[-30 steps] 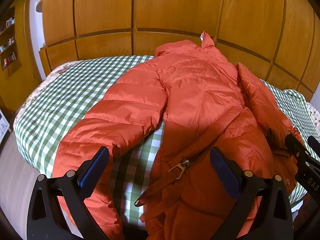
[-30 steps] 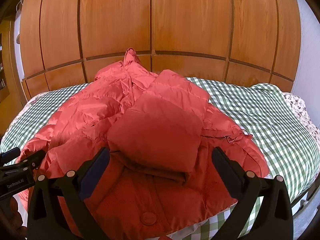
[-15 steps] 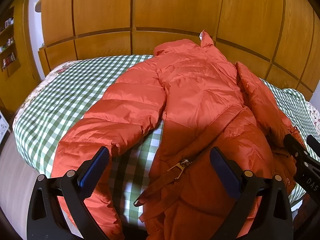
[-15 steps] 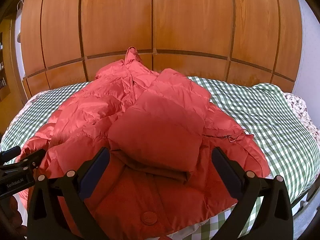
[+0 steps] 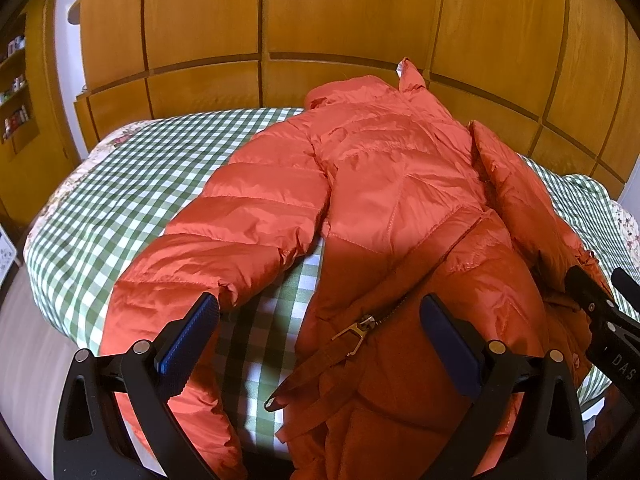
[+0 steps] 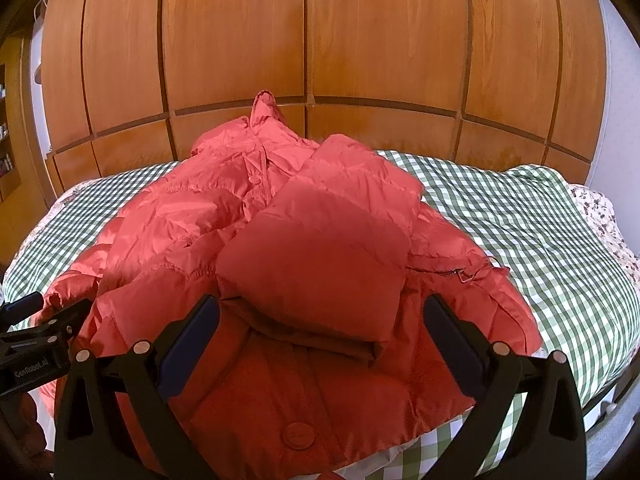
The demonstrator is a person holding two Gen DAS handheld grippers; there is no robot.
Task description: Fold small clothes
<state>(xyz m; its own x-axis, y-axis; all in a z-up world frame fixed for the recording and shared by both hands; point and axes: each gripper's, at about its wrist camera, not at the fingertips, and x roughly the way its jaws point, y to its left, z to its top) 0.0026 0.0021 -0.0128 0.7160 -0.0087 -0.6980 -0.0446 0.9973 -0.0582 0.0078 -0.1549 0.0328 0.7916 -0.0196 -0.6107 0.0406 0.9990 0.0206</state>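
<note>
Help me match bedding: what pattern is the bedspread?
Green-and-white check bedspread, clearest in the left wrist view.

Jacket [image 5: 400, 184] hem runs past the bottom edge in the left wrist view; the left sleeve's cuff passes behind the left tool [image 5: 316, 340] frame. Right tool [image 5: 600, 312] cut off by the right edge there (only "DAS" of its lettering legible). Shelf items [image 5: 14, 80] at far left too small to identify. Bed [image 6: 520, 216] surface under the jacket hidden in both views.
</note>
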